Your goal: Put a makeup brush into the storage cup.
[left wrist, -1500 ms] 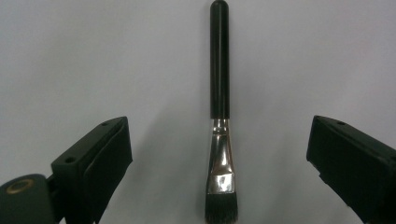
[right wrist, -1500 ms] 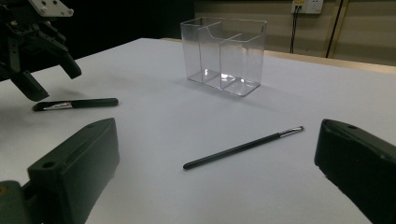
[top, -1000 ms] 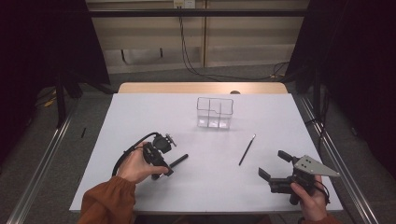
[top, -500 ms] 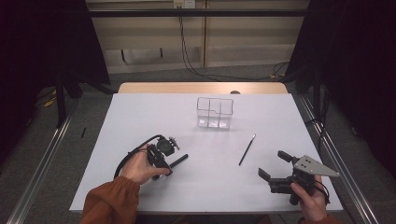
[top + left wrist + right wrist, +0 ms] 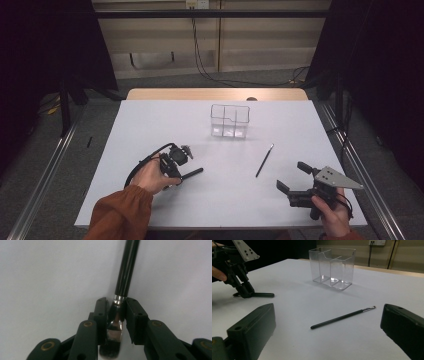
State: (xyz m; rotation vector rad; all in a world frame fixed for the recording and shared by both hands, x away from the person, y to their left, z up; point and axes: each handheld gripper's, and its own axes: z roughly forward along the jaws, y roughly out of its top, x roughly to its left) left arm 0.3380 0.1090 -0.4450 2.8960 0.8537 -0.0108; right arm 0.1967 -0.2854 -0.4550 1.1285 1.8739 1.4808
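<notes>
I had the wide white table [image 5: 150,125] under both hands, with the clear plastic three-compartment organiser box [image 5: 229,120] standing empty toward its far side. On my left lay the thick black-handled makeup brush with a silver ferrule [image 5: 124,277], flat on the table near the front; the thin black eyeliner brush [image 5: 264,160] lay well apart, between the box and my right hand. The thick brush looked light and stiff along its handle, soft only at the bristles, and a bit slippery on the lacquer, so I judged the ferrule the sound place to take it. My left gripper [image 5: 115,315] pointed down, its jaws just having closed and now pinching that ferrule. My right gripper [image 5: 294,178] rested near the front right edge, jaws spread wide on nothing.
</notes>
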